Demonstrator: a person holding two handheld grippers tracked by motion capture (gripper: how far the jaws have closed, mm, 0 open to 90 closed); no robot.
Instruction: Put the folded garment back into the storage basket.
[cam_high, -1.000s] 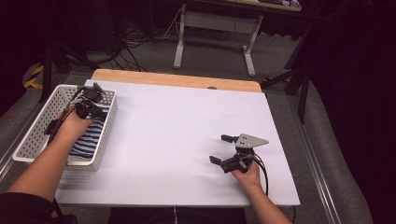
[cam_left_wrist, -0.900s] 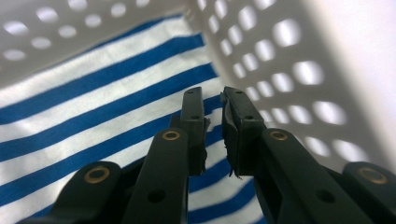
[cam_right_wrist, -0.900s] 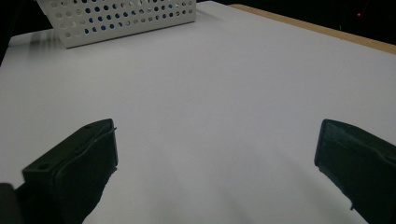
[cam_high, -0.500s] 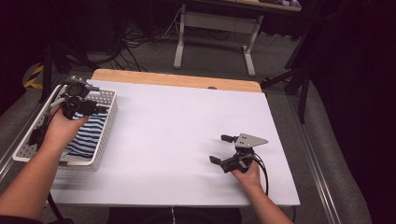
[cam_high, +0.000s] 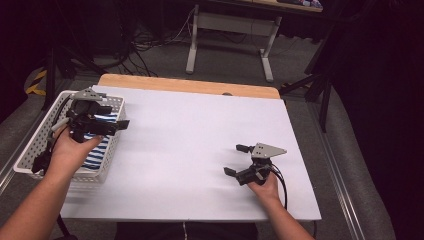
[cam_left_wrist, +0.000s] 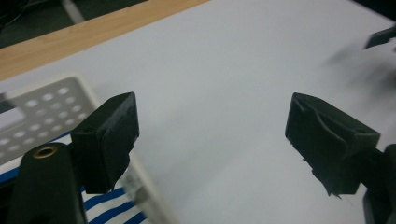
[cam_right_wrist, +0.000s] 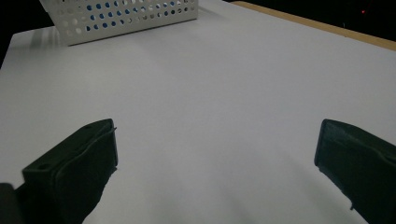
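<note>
White table (cam_high: 200, 150) – wood far edge, dark floor (cam_high: 150, 60) – cables beyond

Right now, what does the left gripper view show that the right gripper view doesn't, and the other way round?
Left gripper view: blue-and-white striped cloth lying in the white perforated plastic basket, below the left gripper, whose jaws have just been opening with nothing between them. Right gripper view: the basket's long side wall from outside, far off. Both: open black jaws, white tabletop, wooden table edge.
</note>
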